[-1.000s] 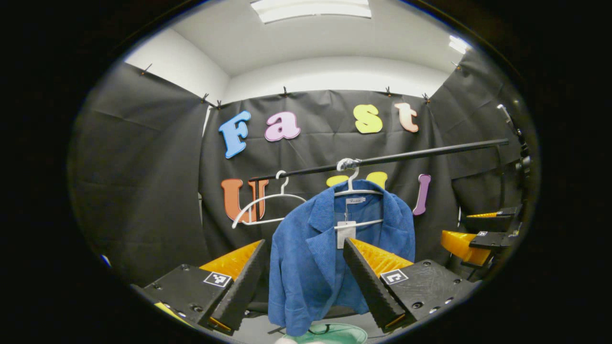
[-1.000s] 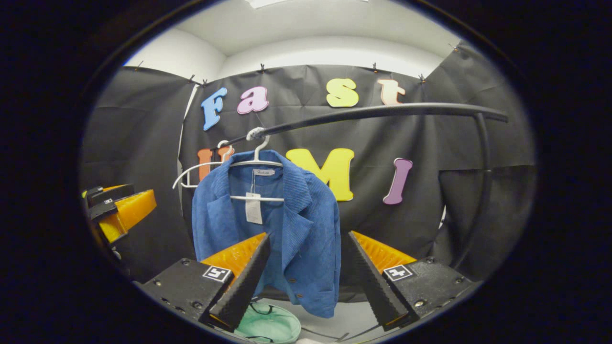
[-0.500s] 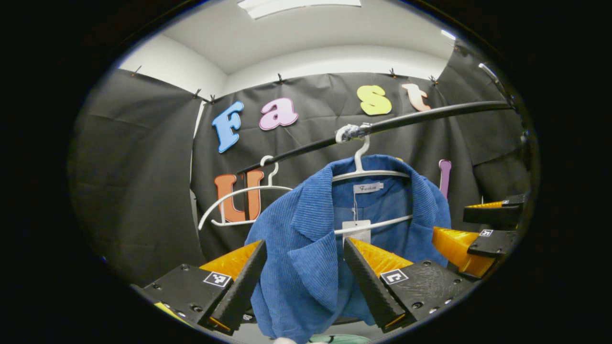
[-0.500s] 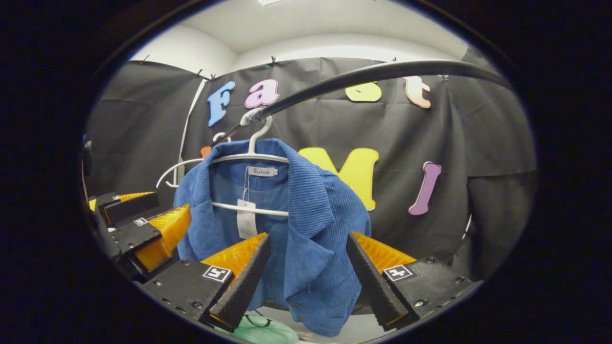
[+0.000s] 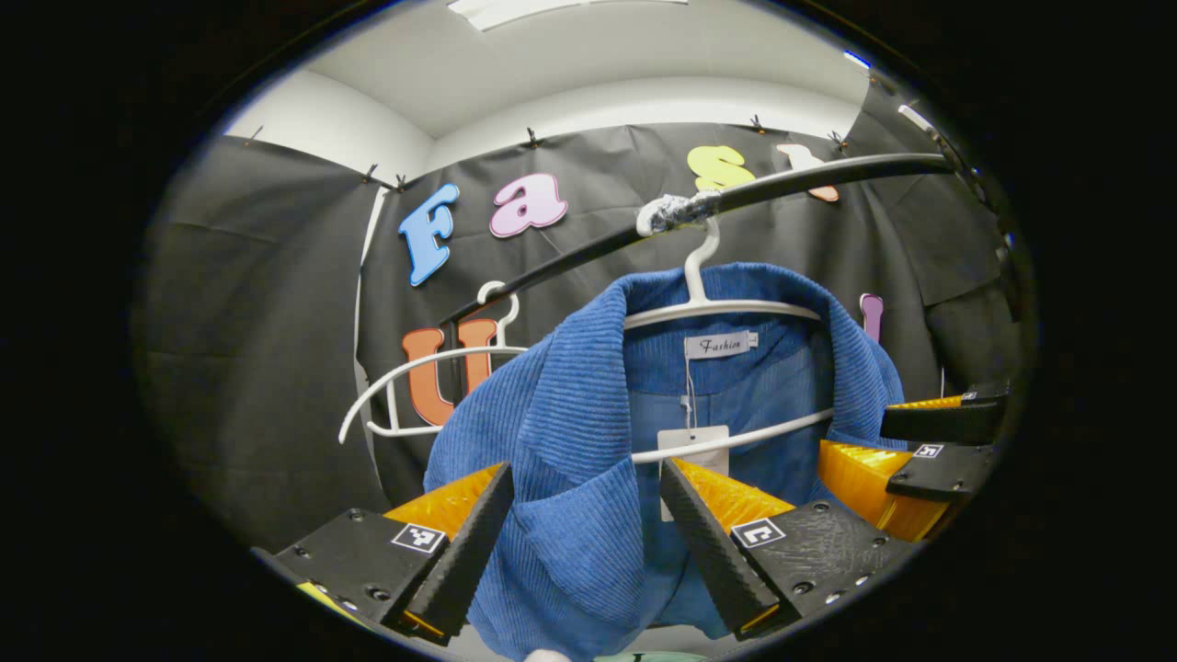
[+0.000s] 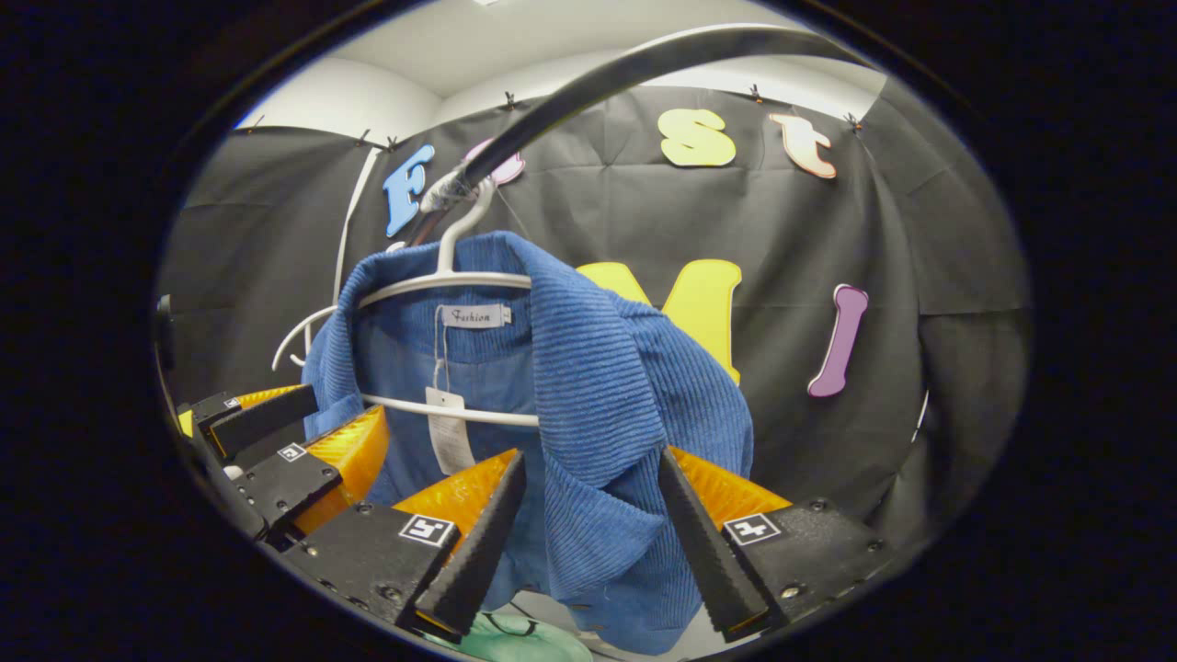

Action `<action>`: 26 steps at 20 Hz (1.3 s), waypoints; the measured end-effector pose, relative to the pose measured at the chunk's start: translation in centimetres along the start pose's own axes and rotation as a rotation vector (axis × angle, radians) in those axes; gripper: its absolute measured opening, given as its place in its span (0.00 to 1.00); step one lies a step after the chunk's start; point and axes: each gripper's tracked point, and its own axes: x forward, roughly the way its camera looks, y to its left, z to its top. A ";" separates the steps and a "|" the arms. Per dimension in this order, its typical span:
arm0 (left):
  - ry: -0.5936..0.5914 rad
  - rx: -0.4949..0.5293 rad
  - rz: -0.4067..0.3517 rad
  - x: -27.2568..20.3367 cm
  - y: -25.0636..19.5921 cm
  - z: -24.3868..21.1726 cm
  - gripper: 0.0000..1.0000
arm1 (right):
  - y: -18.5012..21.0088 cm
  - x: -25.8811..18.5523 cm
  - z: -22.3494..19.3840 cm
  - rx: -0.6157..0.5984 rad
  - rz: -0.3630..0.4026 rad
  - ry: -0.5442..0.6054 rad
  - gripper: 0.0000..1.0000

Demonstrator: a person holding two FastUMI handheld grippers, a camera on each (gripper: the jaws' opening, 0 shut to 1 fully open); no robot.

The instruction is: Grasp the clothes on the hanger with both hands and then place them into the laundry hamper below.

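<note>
A blue corduroy jacket (image 5: 561,432) (image 6: 598,386) hangs on a white hanger (image 5: 708,308) (image 6: 460,276) from a black rail (image 5: 791,184) (image 6: 598,78). My left gripper (image 5: 579,515) is open, its fingers on either side of the jacket's left front panel. My right gripper (image 6: 588,515) is open too, with the right front panel and lapel between its fingers. The other gripper (image 5: 919,450) shows at the right edge of the left gripper view, and at the left (image 6: 276,450) of the right gripper view. A mint green hamper (image 6: 524,639) peeks out below the jacket.
An empty white hanger (image 5: 432,386) (image 6: 299,336) hangs on the same rail to the left of the jacket. Black cloth walls close in the booth behind and at both sides. A paper tag (image 5: 694,450) dangles from the jacket's collar.
Both grippers have moved closer to the jacket and a little upward; the front panels now sit between their open fingers. The jacket still hangs on its hanger.
</note>
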 end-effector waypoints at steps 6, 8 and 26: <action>0.044 -0.033 -0.052 1.0 -1.3 -1.2 0.61 | -0.6 1.1 -1.4 0.064 -0.017 0.030 0.44; 0.060 -0.039 -0.035 1.1 -0.7 -1.4 0.38 | -0.2 1.2 -1.8 0.071 0.002 0.036 0.22; 0.043 0.021 0.052 0.0 3.5 -0.1 0.04 | -1.4 -0.1 -0.7 0.286 0.272 -0.009 0.04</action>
